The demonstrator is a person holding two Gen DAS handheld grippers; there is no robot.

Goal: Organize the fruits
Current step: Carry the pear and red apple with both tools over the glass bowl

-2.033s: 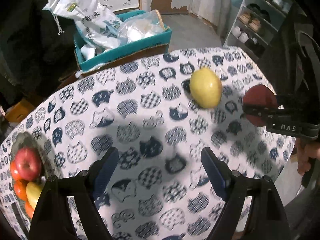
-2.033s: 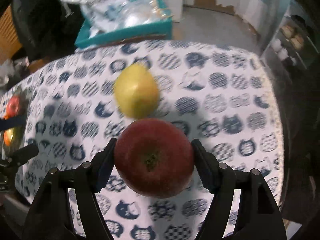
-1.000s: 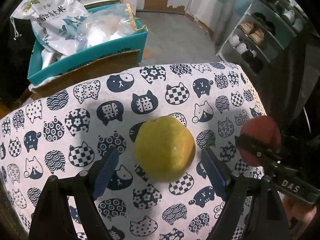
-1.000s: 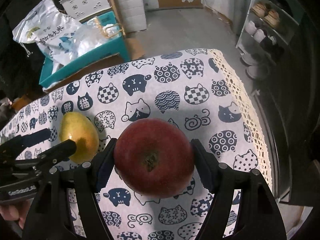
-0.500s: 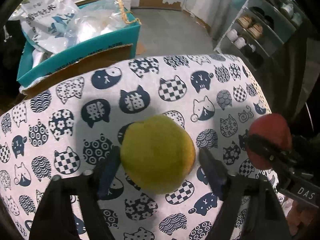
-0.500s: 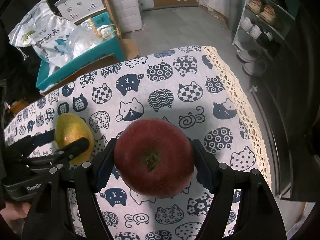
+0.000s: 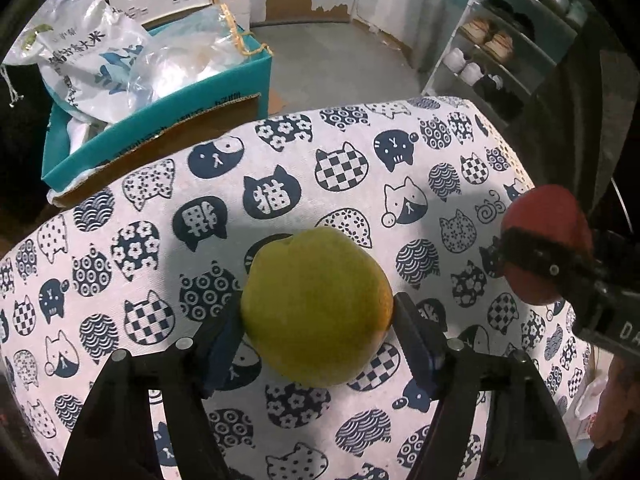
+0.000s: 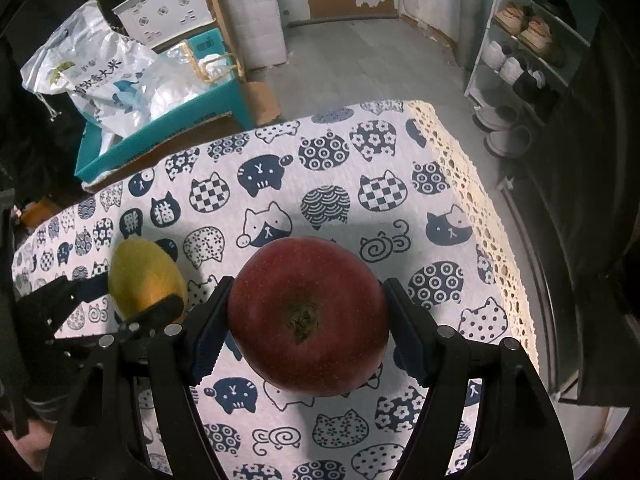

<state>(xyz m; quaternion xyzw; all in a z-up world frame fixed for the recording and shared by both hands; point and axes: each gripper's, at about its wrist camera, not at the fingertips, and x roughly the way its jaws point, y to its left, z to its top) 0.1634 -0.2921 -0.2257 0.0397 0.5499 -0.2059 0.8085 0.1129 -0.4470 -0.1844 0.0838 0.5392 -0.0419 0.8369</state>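
Beside tablecloth (image 8: 460, 160): lace edge (image 8: 486, 220)

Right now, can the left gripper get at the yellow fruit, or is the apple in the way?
Yes, it seems so. The left gripper has just closed around the yellow fruit, a pad on each side. The apple sits off to the side in the right gripper.

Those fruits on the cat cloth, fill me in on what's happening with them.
A person is working two handheld grippers over the table. The right gripper is shut on a red apple, held above the cloth. The left gripper has just been closing and its pads now press on a yellow-green pear. No fruit bowl shows in either view.
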